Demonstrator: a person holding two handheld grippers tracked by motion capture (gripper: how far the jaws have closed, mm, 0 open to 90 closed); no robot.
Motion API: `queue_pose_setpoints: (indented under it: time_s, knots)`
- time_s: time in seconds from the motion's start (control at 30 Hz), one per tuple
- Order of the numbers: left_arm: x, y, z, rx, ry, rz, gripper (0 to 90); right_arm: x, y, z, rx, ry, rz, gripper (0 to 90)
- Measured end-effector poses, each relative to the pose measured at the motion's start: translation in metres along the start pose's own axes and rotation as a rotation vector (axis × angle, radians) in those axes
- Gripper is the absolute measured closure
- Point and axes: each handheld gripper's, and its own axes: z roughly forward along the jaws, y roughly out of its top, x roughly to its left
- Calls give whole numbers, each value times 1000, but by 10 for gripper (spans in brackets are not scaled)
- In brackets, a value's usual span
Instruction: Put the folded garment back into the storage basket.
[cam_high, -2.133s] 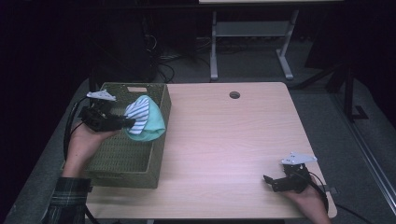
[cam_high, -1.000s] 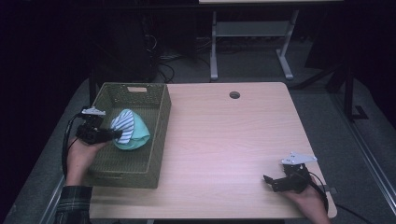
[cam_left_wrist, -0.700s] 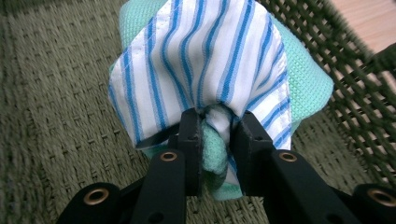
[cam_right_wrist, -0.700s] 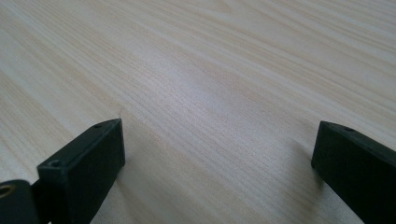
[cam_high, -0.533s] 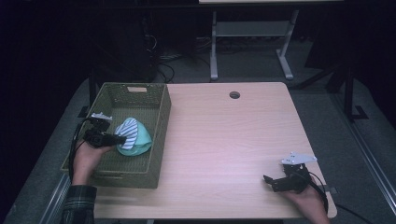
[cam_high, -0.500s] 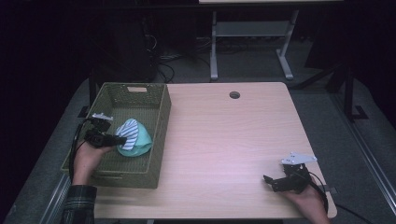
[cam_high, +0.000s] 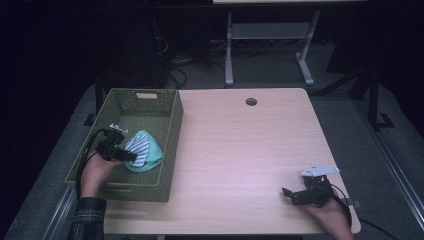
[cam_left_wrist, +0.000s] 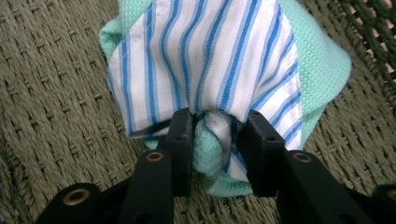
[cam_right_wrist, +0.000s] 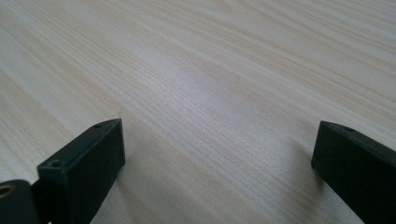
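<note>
I have the left gripper (cam_high: 131, 156) down inside the green woven basket (cam_high: 170, 145), at about nine o'clock on the table (cam_high: 250, 150). Its jaws have just been opening, and a bunched fold of the cloth bundle (cam_left_wrist: 210, 70), a blue-striped white cloth wrapped with a mint green one, sits between them. The pads look to be touching that fold rather than squeezing it hard. The bundle rests on the basket floor, close to the wall at three o'clock.

I judge this to be the release. To do it well I should spread the jaws wider until the fold drops free, then draw straight back toward six o'clock and lift, so no fabric snags on a pad and gets dragged out.

The basket's near rim sits under my wrist and needs clearing on the way out. My right gripper (cam_high: 305, 192) rests at about five o'clock, jaws spread wide over bare wood, holding nothing and well apart from the basket.
</note>
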Motion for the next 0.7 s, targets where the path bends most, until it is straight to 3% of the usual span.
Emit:
queue_pose_setpoints:
  time_s: [0.1, 0.47, 0.7]
  knots:
    - [-1, 0, 2, 25, 22, 12, 561, 0, 0, 0, 0, 0, 0, 20]
    - [0, 1, 2, 17, 41, 27, 382, 0, 0, 0, 0, 0, 0, 20]
    - [1, 1, 1, 0, 59, 17, 150, 0, 0, 0, 0, 0, 0, 21]
